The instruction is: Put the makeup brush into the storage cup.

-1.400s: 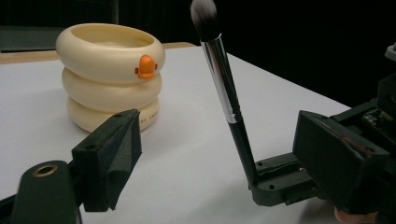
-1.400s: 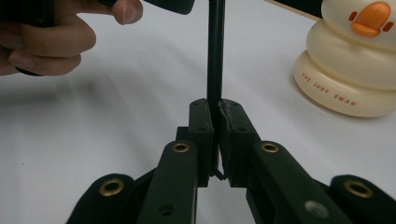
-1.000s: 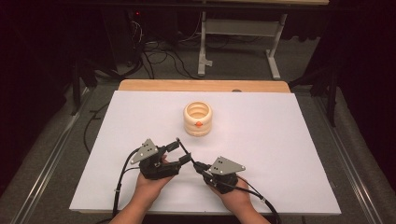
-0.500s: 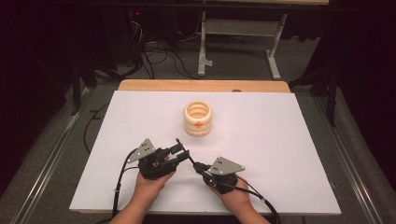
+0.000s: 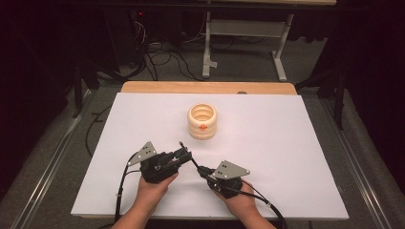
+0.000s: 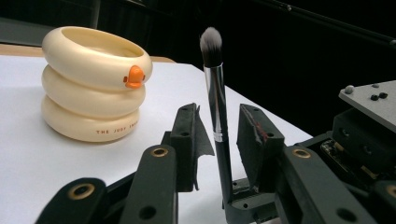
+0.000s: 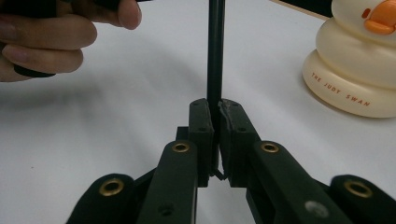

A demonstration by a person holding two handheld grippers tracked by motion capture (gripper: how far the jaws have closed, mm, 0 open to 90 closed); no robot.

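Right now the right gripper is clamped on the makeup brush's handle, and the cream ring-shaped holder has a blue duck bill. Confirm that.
Not quite: the bill on the cream holder is orange, not blue, as the left gripper view shows. The rest holds: the right gripper is clamped on the makeup brush by its black handle, seen in the right gripper view.

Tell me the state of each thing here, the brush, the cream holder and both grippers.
Makeup brush: off the table, bristles away from the right gripper, handle end clamped in it.
Ringed cream holder: upright on the white table, untouched, nothing seen inside.
Right gripper: shut on the brush handle.
Left gripper: jaws have just been closing around the brush, pads not yet touching.
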